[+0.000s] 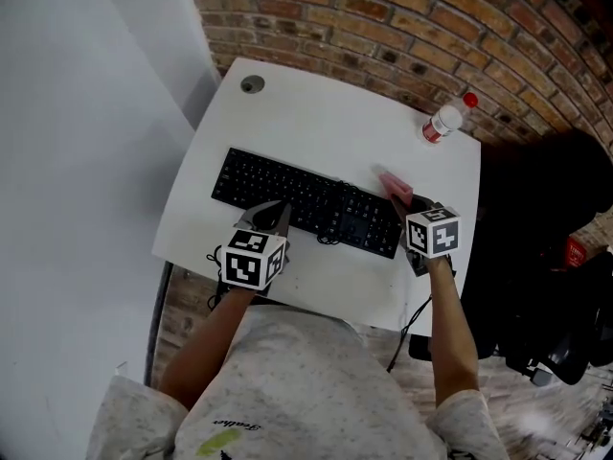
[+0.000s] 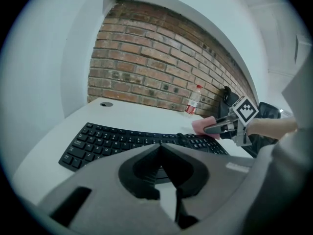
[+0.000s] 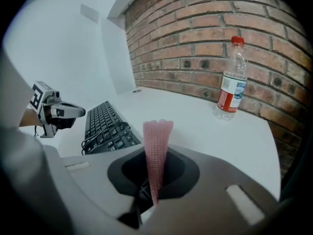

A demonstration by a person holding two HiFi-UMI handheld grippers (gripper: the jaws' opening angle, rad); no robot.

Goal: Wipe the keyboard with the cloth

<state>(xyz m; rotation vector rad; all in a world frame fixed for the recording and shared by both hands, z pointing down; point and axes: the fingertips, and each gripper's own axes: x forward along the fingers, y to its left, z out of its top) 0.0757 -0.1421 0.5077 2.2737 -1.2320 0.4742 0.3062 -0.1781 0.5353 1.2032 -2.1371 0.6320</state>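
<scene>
At the near edge of the long black plastic keyboard (image 1: 287,192), in the head view, hovered with the left gripper (image 1: 277,215), tips closed on nothing, probably kept close to steady the board. Over the keyboard's right end, held the right gripper (image 1: 406,202) low with the small pink knitted cloth (image 1: 395,184) poking forward, likely lined up for a stroke; could not tell whether it touched the keys. Beyond that right end, noted a clear plastic bottle with a red cap (image 1: 446,120) on the smooth white table (image 1: 316,113).

From the left gripper view, found both grey jaws meeting in a point above the keyboard's front rows, with low matte keys curving away.

From the right gripper view, saw the cloth pinched upright as a thin folded strip, soft and ribbed, and a thin black cable (image 3: 103,134) looped on the keyboard's right end.
</scene>
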